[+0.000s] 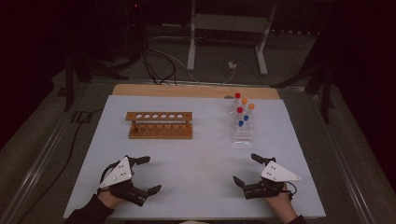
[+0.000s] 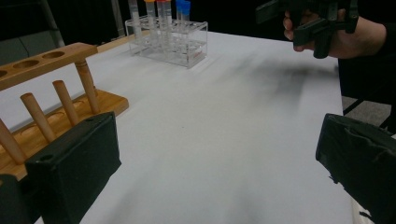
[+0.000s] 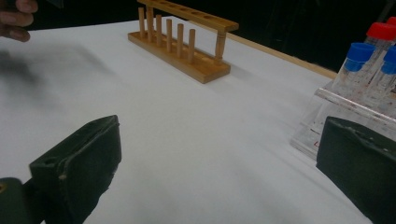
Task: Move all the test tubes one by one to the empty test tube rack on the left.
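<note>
An empty wooden tube rack (image 1: pixel 159 125) with a row of holes stands left of centre on the white table; it also appears as the wooden rack (image 2: pixel 42 100) and the wooden rack (image 3: pixel 182 42). A clear plastic rack (image 1: pixel 243 130) at the right holds several capped tubes (image 1: pixel 241 112) with red, orange and blue caps. My left gripper (image 1: pixel 147 174) rests near the front left edge, jaws wide apart and empty. My right gripper (image 1: pixel 247 169) sits near the front right, open and empty too, a little in front of the clear rack (image 3: pixel 322 126).
The white table (image 1: pixel 201 163) has a wooden strip along its far edge. Beyond it stand a white desk frame (image 1: pixel 229 37) and cables on a dark floor. Bare table surface lies between the two grippers and the racks.
</note>
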The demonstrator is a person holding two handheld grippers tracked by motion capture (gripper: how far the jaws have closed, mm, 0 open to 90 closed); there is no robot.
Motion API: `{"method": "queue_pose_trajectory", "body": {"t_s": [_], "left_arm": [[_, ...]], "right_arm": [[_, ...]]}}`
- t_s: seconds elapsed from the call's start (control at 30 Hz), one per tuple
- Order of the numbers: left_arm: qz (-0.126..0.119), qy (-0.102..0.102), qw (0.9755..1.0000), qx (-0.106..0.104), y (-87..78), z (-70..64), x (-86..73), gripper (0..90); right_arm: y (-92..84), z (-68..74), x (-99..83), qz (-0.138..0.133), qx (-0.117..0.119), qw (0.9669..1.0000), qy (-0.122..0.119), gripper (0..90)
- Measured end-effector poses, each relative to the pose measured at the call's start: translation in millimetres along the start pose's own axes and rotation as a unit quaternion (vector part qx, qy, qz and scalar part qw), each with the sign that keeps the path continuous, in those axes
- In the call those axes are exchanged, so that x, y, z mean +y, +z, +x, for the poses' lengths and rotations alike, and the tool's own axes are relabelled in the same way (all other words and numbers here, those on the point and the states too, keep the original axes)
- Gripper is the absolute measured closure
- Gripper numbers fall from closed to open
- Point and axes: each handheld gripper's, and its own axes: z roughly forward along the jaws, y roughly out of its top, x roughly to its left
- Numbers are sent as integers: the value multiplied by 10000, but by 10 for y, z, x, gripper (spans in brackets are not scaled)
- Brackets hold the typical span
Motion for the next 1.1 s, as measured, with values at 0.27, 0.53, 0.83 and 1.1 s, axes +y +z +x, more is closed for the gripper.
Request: {"method": "queue_pose_trajectory", "body": {"t_s": [0.27, 0.53, 0.83, 1.1], "left_arm": [[-9, -63, 10000, -13, -1, 3, 3, 5], [-46, -57, 10000, -41, -5, -7, 8, 5], [-44, -46, 10000, -76, -15, -28, 8, 5], [-53, -40, 10000, -65, -13, -28, 9, 5]], "right_arm": [[23, 6, -5, 134, 15, 9999, 8, 0], [37, 24, 12, 365, 136, 9992, -33, 0], [34, 92, 76, 547, 341, 9979, 35, 0], [53, 122, 232, 512, 428, 9977, 111, 0]]}}
